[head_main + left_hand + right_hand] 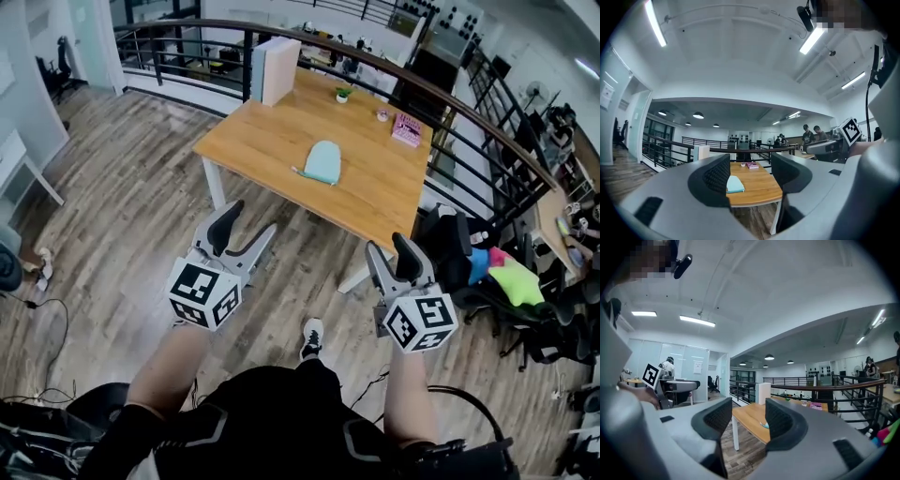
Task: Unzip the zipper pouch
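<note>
The zipper pouch [323,162] is pale teal with a rounded top. It lies flat near the middle of the wooden table [373,192], and a small tab projects from its lower left corner. Whether its zipper is shut cannot be determined at this range.

Both grippers are held above the plank floor [122,216], short of the table's near edge and well apart from the pouch.
- From the left gripper [251,218], the pouch is at about 1 o'clock. The jaws are spread wide with nothing between them. In the left gripper view the pouch appears far off in the gap, close beside the left jaw.
- From the right gripper [386,246], the pouch is at about 11 o'clock. These jaws are also apart and empty. In the right gripper view only a sliver of the pouch shows at the edge of the right jaw.

Other items on the table, taken from the pouch:
- A white box [275,69] stands upright at 11 o'clock, on the far left corner.
- A small potted plant [343,94] stands at 12 o'clock.
- A pink book [406,129] lies at 2 o'clock, near the right edge.

A curved dark railing [450,103] runs behind and along the right of the table. Office chairs carrying bright fabric [511,279] stand at 4 o'clock. The person's shoe [311,337] is visible on the floor between the two forearms.
</note>
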{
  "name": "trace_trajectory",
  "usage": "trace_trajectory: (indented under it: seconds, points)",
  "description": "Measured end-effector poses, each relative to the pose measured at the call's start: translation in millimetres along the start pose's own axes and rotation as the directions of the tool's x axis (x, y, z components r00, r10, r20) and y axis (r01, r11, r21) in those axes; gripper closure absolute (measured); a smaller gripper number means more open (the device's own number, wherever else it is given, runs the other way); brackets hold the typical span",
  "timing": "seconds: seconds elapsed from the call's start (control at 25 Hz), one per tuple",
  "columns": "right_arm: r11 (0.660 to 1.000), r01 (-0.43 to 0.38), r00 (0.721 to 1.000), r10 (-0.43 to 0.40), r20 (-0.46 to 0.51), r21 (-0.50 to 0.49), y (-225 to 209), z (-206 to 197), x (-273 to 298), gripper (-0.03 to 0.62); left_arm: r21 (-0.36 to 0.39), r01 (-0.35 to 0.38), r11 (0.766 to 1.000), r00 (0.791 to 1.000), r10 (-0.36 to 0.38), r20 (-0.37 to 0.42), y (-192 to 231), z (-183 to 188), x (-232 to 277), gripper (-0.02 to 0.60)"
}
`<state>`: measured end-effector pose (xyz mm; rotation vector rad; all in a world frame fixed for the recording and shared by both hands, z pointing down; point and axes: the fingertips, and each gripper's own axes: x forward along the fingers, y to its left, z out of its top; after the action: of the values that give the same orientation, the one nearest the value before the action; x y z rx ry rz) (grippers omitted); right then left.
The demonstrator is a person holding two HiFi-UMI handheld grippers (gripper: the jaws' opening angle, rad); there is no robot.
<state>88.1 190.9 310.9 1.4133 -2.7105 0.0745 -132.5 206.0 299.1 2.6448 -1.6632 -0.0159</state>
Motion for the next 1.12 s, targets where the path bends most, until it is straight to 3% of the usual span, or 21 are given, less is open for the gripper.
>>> trace_trajectory:
  seconds: [0.12, 0.28, 0.48, 0.84, 1.12]
  points:
    - [0.998, -0.064, 0.998, 0.064, -0.001, 0.002, -21, -6, 26, 0.365, -0.027, -0.047, 0.999, 0.999, 0.047, -0.005, 11, -6, 27, 0.305]
    - [0.996, -0.090, 0.996, 0.090, -0.001, 0.009, -60, -4, 61, 0.368, -0.019, -0.063, 0.998, 0.998, 0.063, -0.028, 18, -8, 66, 0.305]
    - [0.987, -0.150, 0.989, 0.149, -0.018, -0.062, -97, 5, 101, 0.370, -0.031, -0.080, 0.996, 0.996, 0.079, -0.048, 20, -13, 119, 0.305]
    - [0.969, -0.243, 0.969, 0.240, -0.054, -0.050, -170, -6, 150, 0.379, -0.055, -0.073, 0.996, 0.995, 0.069, -0.069, 11, -24, 217, 0.305]
    - [0.966, -0.255, 0.965, 0.252, -0.064, -0.042, -207, -13, 182, 0.384, -0.039, -0.077, 0.996, 0.985, 0.070, -0.155, 19, -46, 265, 0.305]
